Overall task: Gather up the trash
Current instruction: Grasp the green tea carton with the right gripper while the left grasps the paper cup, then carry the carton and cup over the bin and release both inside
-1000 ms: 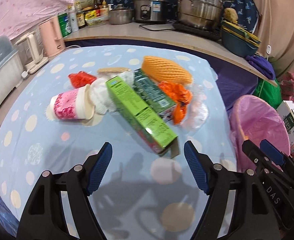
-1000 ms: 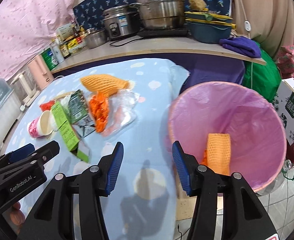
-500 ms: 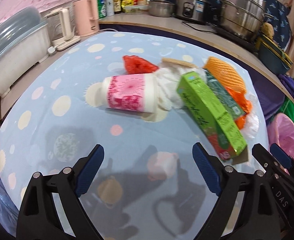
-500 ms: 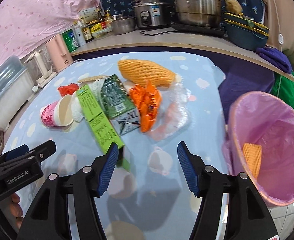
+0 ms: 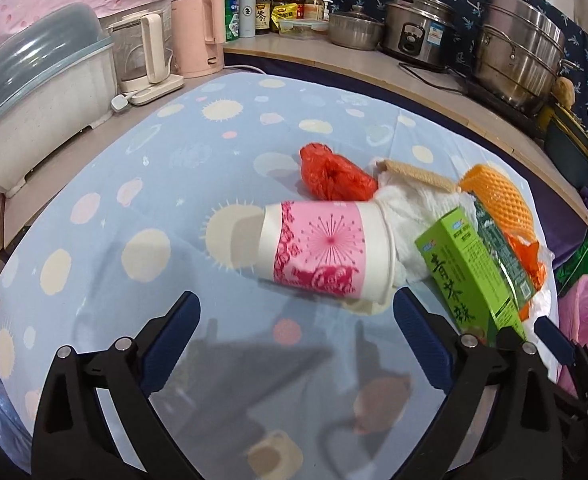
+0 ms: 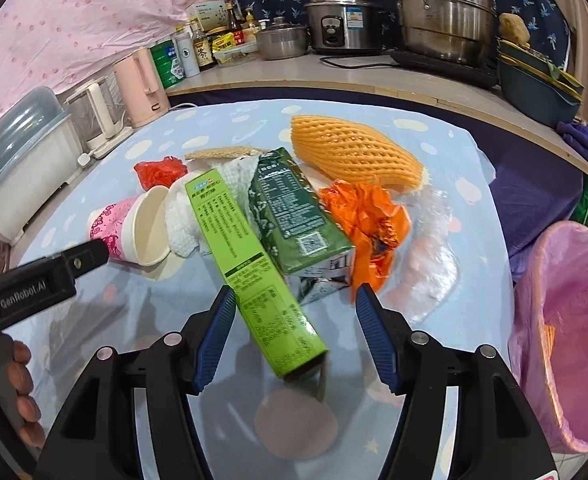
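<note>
Both tools hang spread over the blue dotted surface (image 6: pixel 470 152), pinching nothing: the left tool (image 5: pixel 294 336), whose jaws have just been opening, sits just short of the pink paper cup (image 5: pixel 326 252) lying on its side, and the right tool (image 6: pixel 294 332) straddles the near end of the light green box (image 6: pixel 250 264) without pressing it. Right of the surface stands the pink-lined bin (image 6: pixel 566 320). Trash lies heaped mid-surface: orange foam net (image 6: pixel 350 152), dark green carton (image 6: pixel 294 212), orange wrapper (image 6: pixel 370 224), white tissue (image 6: pixel 182 220), red bag (image 6: pixel 158 172).

Black gripper (image 5: pixel 294 324) frames, blue ribbed pads (image 5: pixel 172 330), silver screws.
</note>
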Action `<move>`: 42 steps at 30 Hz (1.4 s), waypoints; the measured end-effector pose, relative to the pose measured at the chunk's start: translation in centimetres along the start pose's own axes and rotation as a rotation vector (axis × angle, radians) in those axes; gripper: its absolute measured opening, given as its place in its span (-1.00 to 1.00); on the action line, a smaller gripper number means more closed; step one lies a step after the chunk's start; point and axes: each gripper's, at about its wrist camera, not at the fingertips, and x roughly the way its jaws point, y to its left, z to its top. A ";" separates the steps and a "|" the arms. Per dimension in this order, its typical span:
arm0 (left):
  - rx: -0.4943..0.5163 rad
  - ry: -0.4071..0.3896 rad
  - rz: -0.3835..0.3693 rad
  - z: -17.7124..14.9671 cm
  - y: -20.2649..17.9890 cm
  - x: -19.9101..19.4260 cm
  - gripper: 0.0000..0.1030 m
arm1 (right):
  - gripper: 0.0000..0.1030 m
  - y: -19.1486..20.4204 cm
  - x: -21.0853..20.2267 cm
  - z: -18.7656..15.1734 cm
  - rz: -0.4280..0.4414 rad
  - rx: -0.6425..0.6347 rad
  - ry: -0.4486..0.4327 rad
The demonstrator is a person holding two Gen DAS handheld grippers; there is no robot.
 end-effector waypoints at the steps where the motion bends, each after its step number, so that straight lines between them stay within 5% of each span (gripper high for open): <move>1: -0.002 -0.002 -0.002 0.2 0.0 0.1 0.82 | 0.18 0.2 0.2 0.1 0.003 -0.006 0.001; 5: 0.004 0.005 -0.008 0.8 -0.4 0.9 0.82 | 0.17 0.6 1.0 0.3 0.005 -0.025 0.017; 19: 0.031 0.010 -0.014 1.1 -1.4 2.3 0.82 | -0.40 1.7 -0.6 -0.7 0.076 -0.047 0.009; 27: 0.042 0.049 -0.024 1.2 -1.9 4.7 0.77 | -0.43 1.3 -2.6 -1.2 0.095 -0.032 -0.001; 29: 0.026 0.049 -0.038 1.1 -1.6 4.5 0.59 | -0.44 1.3 -3.0 -1.3 0.098 -0.030 -0.005; 42: 0.035 -0.016 -0.058 -0.3 -1.2 -1.8 0.57 | -0.46 -0.4 -7.3 -1.5 0.105 0.005 -0.078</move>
